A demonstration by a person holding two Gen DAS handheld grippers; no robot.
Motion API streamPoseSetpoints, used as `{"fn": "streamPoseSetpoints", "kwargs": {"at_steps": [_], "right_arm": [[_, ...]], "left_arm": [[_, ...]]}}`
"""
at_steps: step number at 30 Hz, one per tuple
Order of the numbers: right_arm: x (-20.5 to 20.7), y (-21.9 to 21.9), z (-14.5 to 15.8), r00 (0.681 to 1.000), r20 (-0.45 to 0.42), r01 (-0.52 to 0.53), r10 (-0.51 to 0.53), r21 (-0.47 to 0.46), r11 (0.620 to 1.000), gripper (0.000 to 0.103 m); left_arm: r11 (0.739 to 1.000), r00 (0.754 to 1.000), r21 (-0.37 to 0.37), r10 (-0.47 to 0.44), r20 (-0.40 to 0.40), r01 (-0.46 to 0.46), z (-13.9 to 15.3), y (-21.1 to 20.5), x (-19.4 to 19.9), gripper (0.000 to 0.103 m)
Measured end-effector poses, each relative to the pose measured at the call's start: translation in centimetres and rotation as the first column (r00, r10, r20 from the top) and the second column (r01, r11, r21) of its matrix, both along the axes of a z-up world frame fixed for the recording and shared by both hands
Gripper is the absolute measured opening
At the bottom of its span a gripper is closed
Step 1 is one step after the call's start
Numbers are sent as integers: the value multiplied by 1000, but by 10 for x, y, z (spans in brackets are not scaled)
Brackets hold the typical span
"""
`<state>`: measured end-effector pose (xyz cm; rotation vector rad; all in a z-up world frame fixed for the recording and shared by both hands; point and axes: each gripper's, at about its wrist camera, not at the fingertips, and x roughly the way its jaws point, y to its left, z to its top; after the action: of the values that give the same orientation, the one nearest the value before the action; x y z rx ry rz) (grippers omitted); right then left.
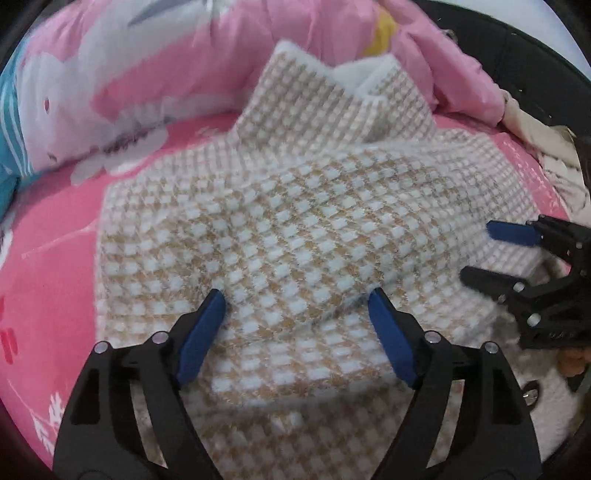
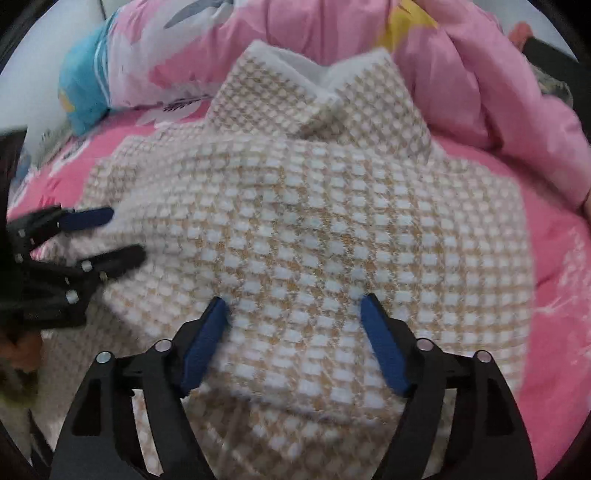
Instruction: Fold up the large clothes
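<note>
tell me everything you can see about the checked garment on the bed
The checked garment is a thick, fuzzy woven piece in tan and white houndstooth with a pale lining showing at its collar. It lies folded on the pink bedsheet, collar toward the pink quilt. The left gripper and right gripper hover over its near edge, jaws open, gripping nothing.

Left tool [image 1: 295,314] gapes over the folded checked garment [image 1: 295,229] on pink bedding [image 1: 55,229].
</note>
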<state>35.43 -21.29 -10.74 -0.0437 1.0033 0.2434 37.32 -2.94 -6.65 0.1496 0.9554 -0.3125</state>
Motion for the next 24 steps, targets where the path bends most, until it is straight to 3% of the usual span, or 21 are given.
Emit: {"fn": "streamPoseSetpoints", "kwargs": {"at_steps": [4, 8, 12, 18, 24], "right_arm": [[-16, -6, 21, 999, -13, 52, -52, 16, 999, 74], [-56, -12, 44, 997, 27, 74, -75, 55, 996, 76], [-107, -16, 56, 994, 69, 82, -84, 35, 996, 88], [-185, -24, 52, 992, 73, 97, -99, 26, 995, 92], [-255, -24, 31, 990, 47, 135, -135, -7, 991, 96]], "left_arm": [[1000, 1000, -22, 16, -12, -17, 18, 5, -1, 77], [998, 999, -45, 35, 12, -35, 39, 12, -22, 77], [997, 996, -19, 82, 41, -81, 53, 24, -63, 80], [985, 985, -59, 166, 37, -163, 56, 46, -132, 83], [979, 979, -33, 202, -16, -202, 35, 54, -206, 85]]}}
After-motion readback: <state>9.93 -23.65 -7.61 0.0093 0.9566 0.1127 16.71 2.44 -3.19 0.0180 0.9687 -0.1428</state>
